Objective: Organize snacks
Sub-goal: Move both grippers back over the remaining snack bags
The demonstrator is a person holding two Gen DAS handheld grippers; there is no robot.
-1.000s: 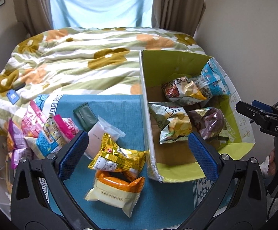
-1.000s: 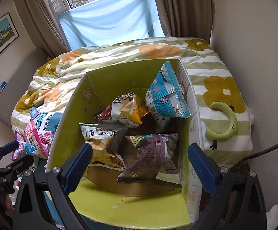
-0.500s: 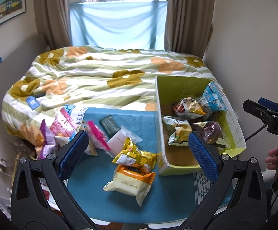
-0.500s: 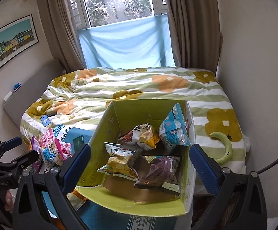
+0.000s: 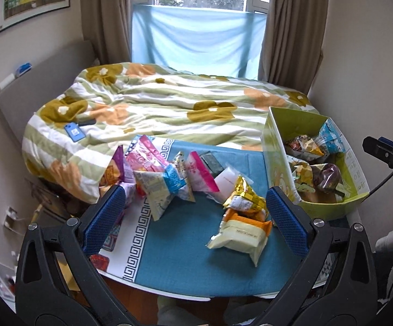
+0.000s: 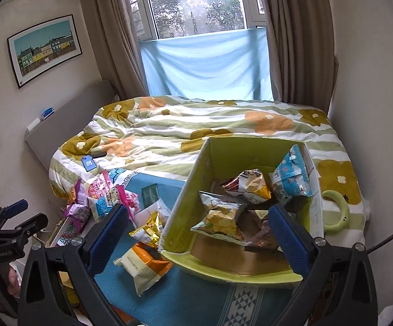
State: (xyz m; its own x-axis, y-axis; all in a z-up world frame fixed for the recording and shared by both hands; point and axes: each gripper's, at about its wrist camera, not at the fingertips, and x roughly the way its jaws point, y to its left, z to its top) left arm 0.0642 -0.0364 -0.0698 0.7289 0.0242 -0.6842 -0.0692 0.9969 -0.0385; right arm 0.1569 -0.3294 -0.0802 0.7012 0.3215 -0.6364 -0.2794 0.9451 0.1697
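Left wrist view: both tools, left tool (image 5: pixel 195 212) and right tool (image 6: pixel 197 236), gape empty above loose snacks (image 5: pixel 246 203), probably choosing what joins the green box (image 5: pixel 329 212).

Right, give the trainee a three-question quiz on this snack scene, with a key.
1. True or false: the left gripper holds a snack packet.
2. Multiple choice: where does the light blue packet sit? A) on the blue mat, B) against the far right corner inside the green box, C) on the bed.
3. Fill in: on the blue mat, the gold packet lies partly on top of the ____ and cream packet.

Key: 1. False; its fingers are spread apart with nothing between them, as are the right gripper's. 2. B. 3. Orange.
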